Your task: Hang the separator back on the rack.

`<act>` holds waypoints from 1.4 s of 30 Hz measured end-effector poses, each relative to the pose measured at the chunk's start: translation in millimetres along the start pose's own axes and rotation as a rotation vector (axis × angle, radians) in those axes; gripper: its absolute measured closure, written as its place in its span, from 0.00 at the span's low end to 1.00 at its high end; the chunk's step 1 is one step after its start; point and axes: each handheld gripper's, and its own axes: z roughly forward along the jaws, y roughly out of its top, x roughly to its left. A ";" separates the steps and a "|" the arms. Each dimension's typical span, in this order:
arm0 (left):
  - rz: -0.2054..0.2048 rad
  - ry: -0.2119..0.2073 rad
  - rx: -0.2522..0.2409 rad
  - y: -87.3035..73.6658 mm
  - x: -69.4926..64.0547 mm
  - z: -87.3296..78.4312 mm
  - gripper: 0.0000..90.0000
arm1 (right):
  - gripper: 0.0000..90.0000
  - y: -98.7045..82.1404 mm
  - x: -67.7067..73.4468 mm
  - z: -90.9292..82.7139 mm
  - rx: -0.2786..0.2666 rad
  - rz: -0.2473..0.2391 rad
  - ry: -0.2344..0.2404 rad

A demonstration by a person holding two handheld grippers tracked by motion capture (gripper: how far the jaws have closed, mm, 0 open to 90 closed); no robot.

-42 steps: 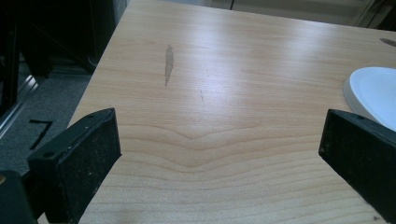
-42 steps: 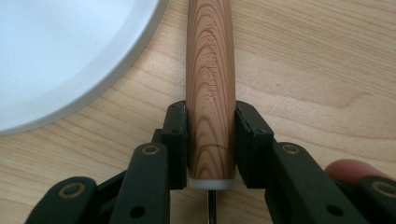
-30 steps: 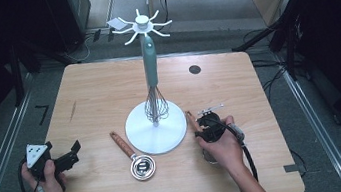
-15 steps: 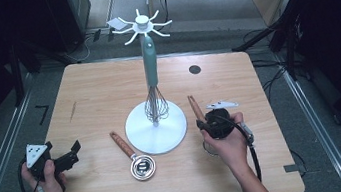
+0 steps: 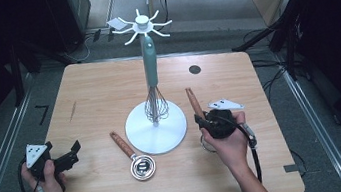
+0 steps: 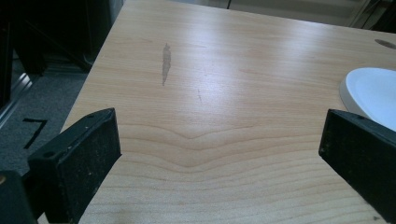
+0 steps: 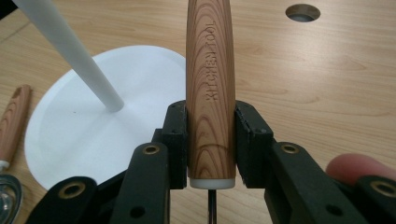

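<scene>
Right gripper (image 7: 210, 140) clamped on wooden handle (image 7: 210, 84) of a utensil, held at 4 o'clock off white stand base (image 5: 155, 128). Left gripper (image 6: 219, 149) jaws wide apart, nothing between them, at table's (image 5: 98, 96) 8 o'clock corner. Second wooden-handled utensil (image 5: 134, 159) lies at base's 7 o'clock.

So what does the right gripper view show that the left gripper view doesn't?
Right gripper view: the right gripper clamped on a wooden utensil handle stamped KITCHEN TOOL, the stand's white slanting post, a second wooden-handled utensil at the left edge, and a round hole in the tabletop.

Left gripper view: the left gripper with jaws wide apart and nothing between them, a dark streak in the wood, and grey floor.

Both: the light wooden table and the stand's round white base.
</scene>
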 end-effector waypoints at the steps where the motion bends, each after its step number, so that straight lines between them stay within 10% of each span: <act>1: 0.001 0.001 0.000 0.0 -0.1 -0.1 0.00 | 0.78 0.6 0.6 -1.1 -0.007 -0.002 0.005; 42: 0.002 0.003 -0.003 -0.2 -0.2 -0.4 0.00 | 0.78 32.0 30.4 -53.0 -0.349 -0.059 0.102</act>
